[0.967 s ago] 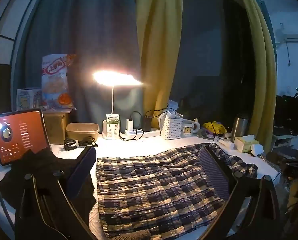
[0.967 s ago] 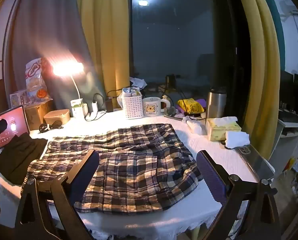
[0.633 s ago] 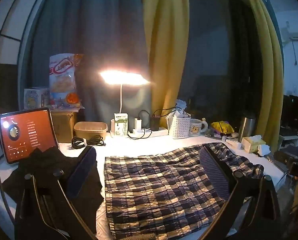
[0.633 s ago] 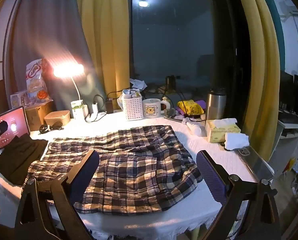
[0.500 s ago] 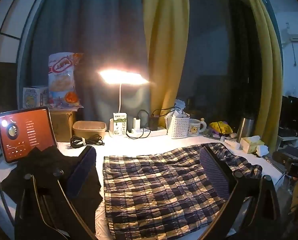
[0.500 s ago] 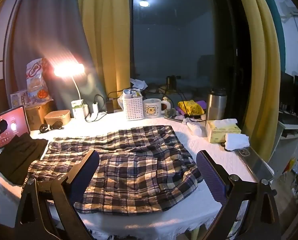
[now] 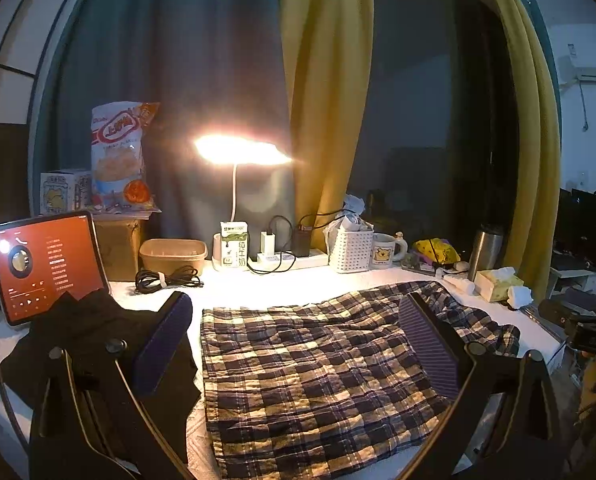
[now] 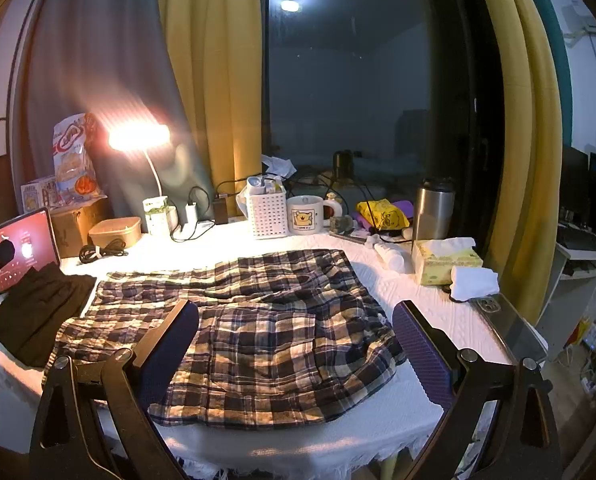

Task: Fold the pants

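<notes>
Right now you hold both grippers above the near edge of a white-covered table, and neither touches anything. Your left gripper is spread wide and empty; your right gripper is also released, its jaws far apart with nothing between them. Plaid pants lie flat across the table's middle, spread lengthwise from 9 o'clock to 3 o'clock in the right view, wrinkled but apparently not yet folded over. In the left view the pants fill the centre, with a dark cloth just beside them at 9 o'clock, near a glowing tablet. A lamp shines at 12 o'clock. This looks like the start of a fold, before any grasp. Next you would likely lower each gripper to a pants edge, pinch only the plaid fabric, not the tablecloth, and keep clear of the dark cloth.
</notes>
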